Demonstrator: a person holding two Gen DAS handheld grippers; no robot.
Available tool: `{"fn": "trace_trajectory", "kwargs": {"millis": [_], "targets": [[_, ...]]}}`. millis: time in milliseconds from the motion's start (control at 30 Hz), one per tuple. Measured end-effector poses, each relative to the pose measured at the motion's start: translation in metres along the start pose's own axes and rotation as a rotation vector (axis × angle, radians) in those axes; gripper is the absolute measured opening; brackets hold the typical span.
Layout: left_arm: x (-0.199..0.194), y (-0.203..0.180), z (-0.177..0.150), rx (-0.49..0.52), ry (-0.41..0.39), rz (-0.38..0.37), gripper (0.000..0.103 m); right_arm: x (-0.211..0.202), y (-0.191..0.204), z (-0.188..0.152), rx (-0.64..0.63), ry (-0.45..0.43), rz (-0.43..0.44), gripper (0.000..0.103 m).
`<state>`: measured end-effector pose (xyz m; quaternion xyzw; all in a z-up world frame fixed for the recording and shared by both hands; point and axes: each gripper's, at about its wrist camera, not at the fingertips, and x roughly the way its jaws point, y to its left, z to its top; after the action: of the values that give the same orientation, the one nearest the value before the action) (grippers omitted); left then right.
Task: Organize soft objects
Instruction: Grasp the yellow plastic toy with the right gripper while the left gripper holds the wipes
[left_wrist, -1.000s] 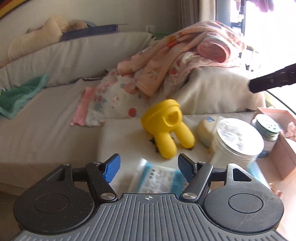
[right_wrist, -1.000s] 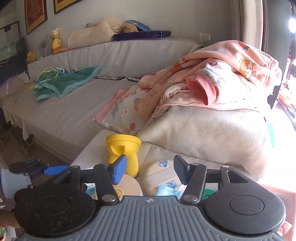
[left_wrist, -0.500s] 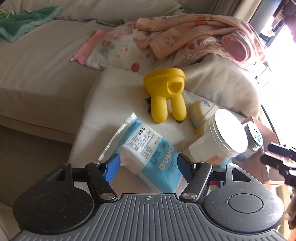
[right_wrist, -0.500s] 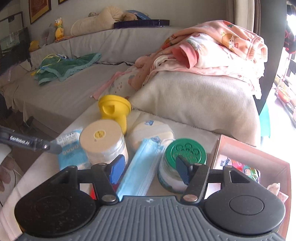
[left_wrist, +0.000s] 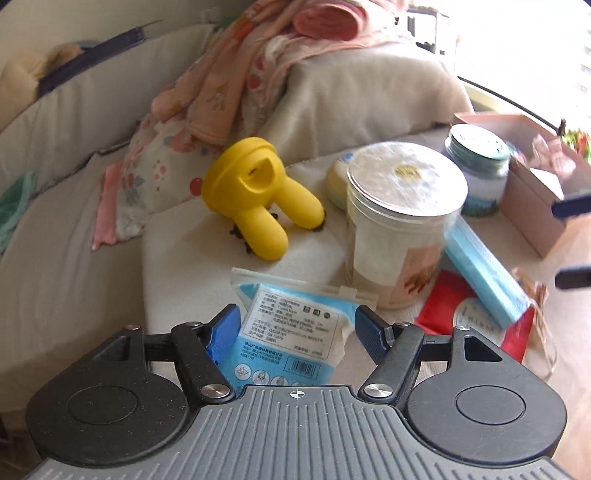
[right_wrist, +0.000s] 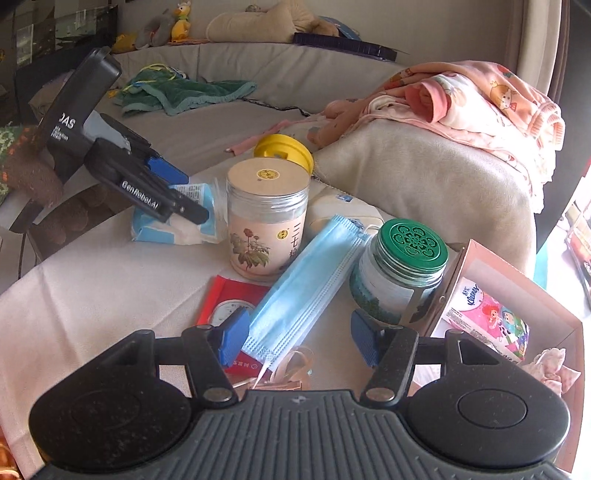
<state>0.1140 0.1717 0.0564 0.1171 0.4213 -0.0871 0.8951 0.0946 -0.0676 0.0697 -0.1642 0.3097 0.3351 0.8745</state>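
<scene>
Fingers spread on both grippers, nothing gripped.
Left gripper (left_wrist: 295, 325) straddles the blue-white packet (left_wrist: 291, 343) at lower centre; right gripper (right_wrist: 299, 338), jaws just widening, straddles the face mask (right_wrist: 306, 284).

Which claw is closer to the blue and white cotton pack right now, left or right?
Left. The left claw straddles the blue and white pack, jaws open around it. The right claw hangs over the blue face mask, across the tall jar from the pack.
</scene>
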Motion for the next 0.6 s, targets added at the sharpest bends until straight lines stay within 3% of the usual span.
{"fn": "trace_trajectory", "kwargs": {"millis": [100,233,333,400,467,600], "targets": [[0.001,-0.004,-0.008,0.089,0.024,-0.01,0.074,0.0,-0.001,0.005,0.013,0.002,0.004,0.064],[0.007,0.003,-0.017,0.067,0.054,-0.029,0.074,-0.001,-0.003,0.021,0.026,0.001,0.016,0.064],[0.013,0.017,-0.024,-0.022,0.043,-0.064,0.073,0.0,-0.004,0.047,0.046,-0.019,0.009,0.064],[0.011,0.031,-0.027,-0.113,0.004,-0.135,0.061,0.003,-0.006,0.073,0.075,-0.031,0.02,0.065],[0.008,0.044,-0.031,-0.195,-0.032,-0.172,0.06,0.012,-0.006,0.102,0.1,-0.023,0.037,0.067],[0.002,0.063,-0.042,-0.32,-0.083,-0.133,0.059,0.06,0.001,0.163,0.127,0.075,0.069,0.071]]}}
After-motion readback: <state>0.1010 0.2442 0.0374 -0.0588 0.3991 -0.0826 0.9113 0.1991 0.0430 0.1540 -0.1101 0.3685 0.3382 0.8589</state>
